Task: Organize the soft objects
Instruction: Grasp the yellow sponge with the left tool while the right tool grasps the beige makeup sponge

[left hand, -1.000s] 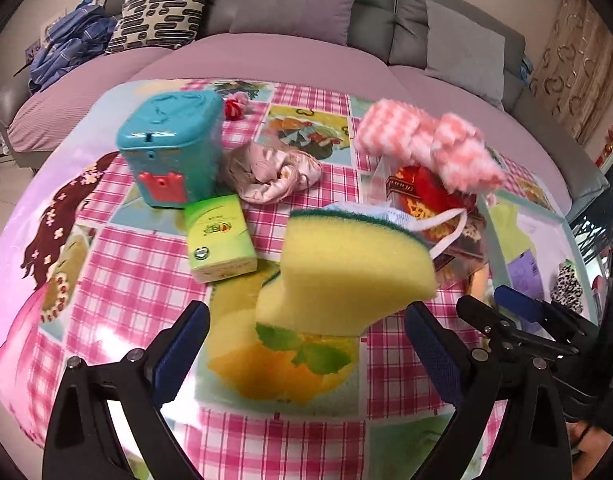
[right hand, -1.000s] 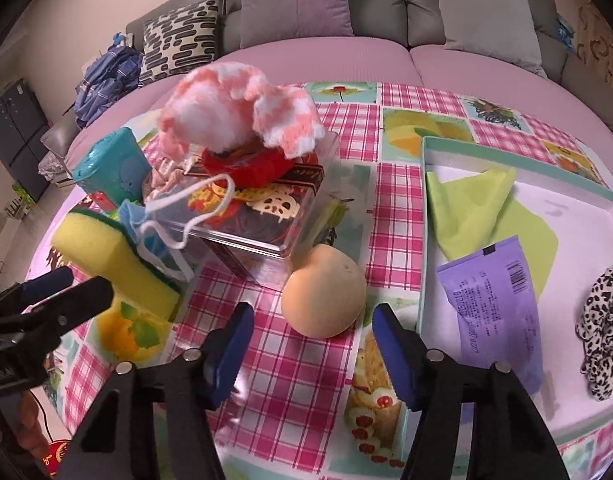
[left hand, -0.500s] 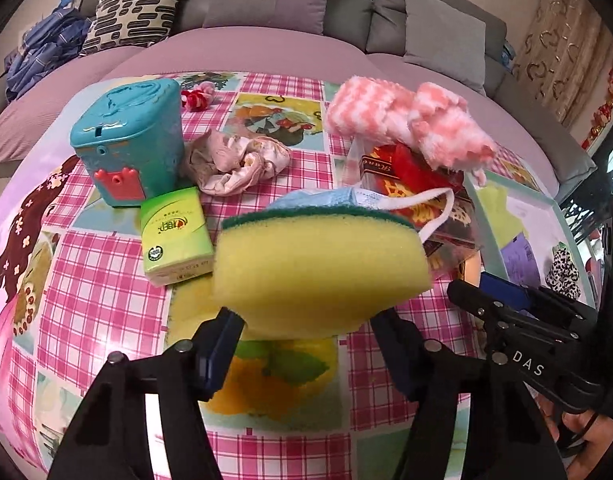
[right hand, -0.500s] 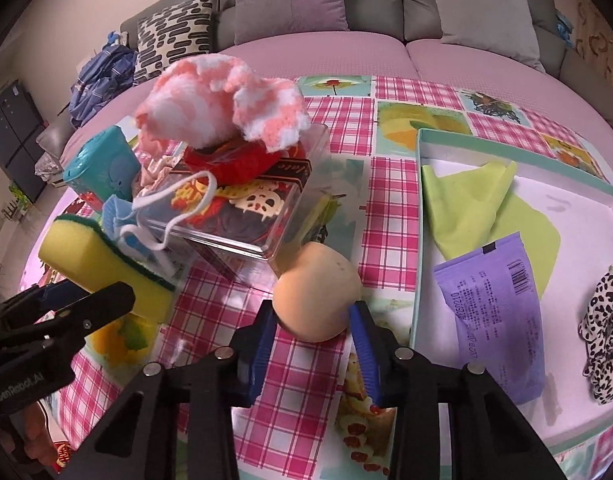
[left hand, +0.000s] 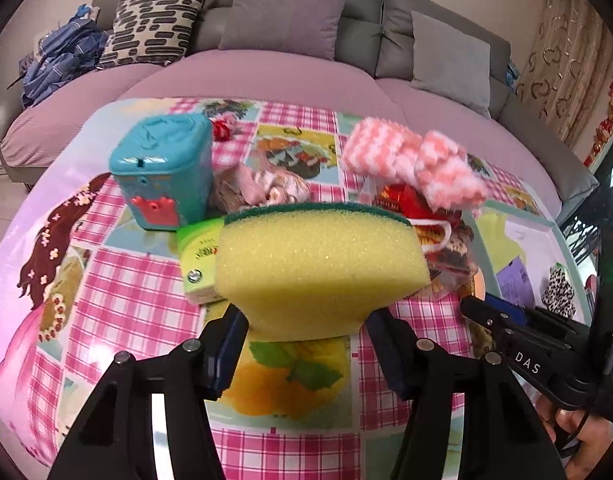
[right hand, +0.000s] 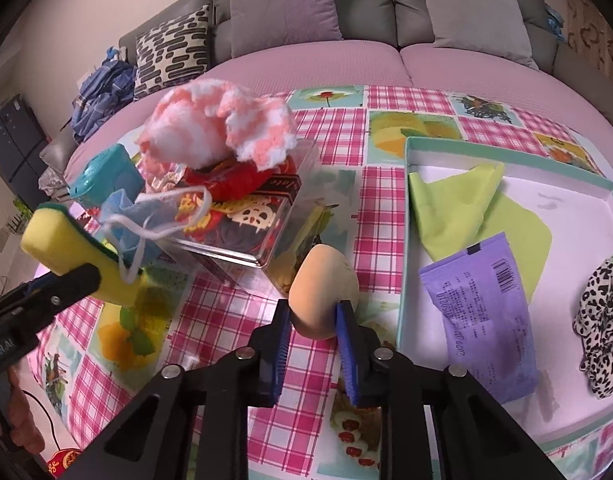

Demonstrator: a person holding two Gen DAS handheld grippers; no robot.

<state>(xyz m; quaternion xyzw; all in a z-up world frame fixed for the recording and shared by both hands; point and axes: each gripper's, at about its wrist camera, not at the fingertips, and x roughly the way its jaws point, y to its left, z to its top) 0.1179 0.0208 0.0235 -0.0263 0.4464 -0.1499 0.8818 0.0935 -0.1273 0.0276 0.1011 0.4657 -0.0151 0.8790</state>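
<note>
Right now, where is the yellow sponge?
The yellow sponge is squeezed in the left gripper, at the centre of the left wrist view, just in front of the green tissue pack and the clear box.

Worktop [right hand: 338, 152]: clear box [right hand: 242, 220] at centre, knitted cloth [right hand: 218, 128] on it; tray [right hand: 506, 152] to the right, holding a packet [right hand: 482, 320]; sofa [right hand: 306, 64] behind.

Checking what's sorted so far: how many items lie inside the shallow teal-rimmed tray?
3 visible: a lime green cloth at the far end of the tray, a purple packet nearer, and a leopard-print fabric piece at the right edge. More may be cut off.
</note>
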